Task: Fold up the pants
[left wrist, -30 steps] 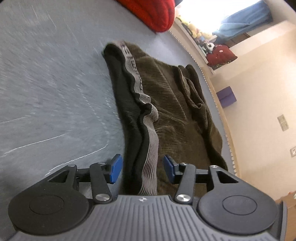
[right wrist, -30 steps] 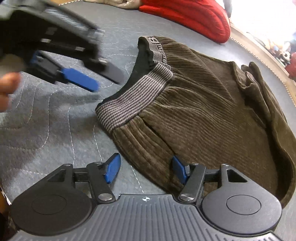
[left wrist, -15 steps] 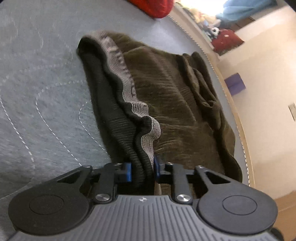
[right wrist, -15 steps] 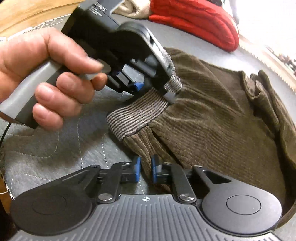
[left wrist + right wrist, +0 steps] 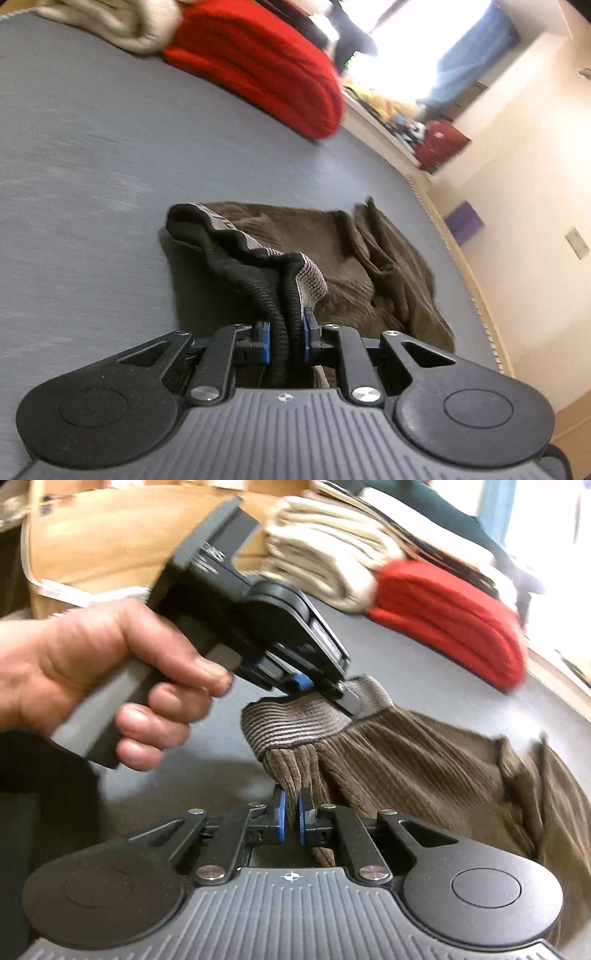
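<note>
Brown corduroy pants (image 5: pixel 373 269) with a grey striped waistband (image 5: pixel 295 720) lie bunched on a grey quilted surface (image 5: pixel 92 184). My left gripper (image 5: pixel 286 338) is shut on the waistband's black inner edge and holds it lifted off the surface. It also shows in the right wrist view (image 5: pixel 321 690), held in a hand, clamped on the waistband. My right gripper (image 5: pixel 291 821) is shut on a pinched fold of corduroy just below the waistband. The rest of the pants (image 5: pixel 461 775) trail off to the right.
A folded red garment (image 5: pixel 266 66) and a folded cream one (image 5: pixel 110 22) lie at the far side of the surface; both also show in the right wrist view, red (image 5: pixel 450 620) and cream (image 5: pixel 325 554). The surface's edge (image 5: pixel 461 266) runs along the right.
Both grippers went from open to shut on the pants, the left on the waistband, the right on the corduroy below it. Both have since lifted that end off the surface.
</note>
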Motion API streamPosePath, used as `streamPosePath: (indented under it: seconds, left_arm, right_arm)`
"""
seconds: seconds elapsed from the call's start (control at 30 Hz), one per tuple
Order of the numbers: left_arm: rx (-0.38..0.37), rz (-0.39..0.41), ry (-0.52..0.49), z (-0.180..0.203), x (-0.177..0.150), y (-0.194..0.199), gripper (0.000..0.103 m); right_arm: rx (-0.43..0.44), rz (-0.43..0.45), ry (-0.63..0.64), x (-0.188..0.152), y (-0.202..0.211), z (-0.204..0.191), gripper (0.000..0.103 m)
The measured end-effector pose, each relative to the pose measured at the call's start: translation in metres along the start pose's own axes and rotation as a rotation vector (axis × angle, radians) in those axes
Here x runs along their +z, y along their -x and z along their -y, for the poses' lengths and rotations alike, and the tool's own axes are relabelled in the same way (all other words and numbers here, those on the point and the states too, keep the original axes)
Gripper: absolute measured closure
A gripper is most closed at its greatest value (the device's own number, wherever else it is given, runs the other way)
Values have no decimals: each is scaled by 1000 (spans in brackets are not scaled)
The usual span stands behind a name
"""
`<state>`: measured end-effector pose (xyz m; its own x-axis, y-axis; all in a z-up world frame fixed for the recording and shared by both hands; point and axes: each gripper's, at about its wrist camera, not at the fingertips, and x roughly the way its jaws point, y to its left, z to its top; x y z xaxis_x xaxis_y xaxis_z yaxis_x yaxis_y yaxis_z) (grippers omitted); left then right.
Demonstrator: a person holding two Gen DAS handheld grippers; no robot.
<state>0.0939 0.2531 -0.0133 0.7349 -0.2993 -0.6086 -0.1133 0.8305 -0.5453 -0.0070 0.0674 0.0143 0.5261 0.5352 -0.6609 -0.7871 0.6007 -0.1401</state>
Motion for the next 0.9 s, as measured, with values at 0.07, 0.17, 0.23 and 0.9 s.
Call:
streamPosePath:
  seconds: [0.07,0.17,0.23,0.9]
  left_arm:
    - [31,11,18,-23,1,23,86]
    - [80,24,73,-50,1,48,86]
    - [126,35,116,-59,-3,56,84]
    - [270,-129,-298,83,-122,-22,34]
  right_arm:
    - [55,15,18,17,-6,-28,96]
    - [124,9,17,33,-17,-57,97]
    - [141,-20,37,39,-26,-71,96]
    - [-260,-94,-552,-70,68,147,81]
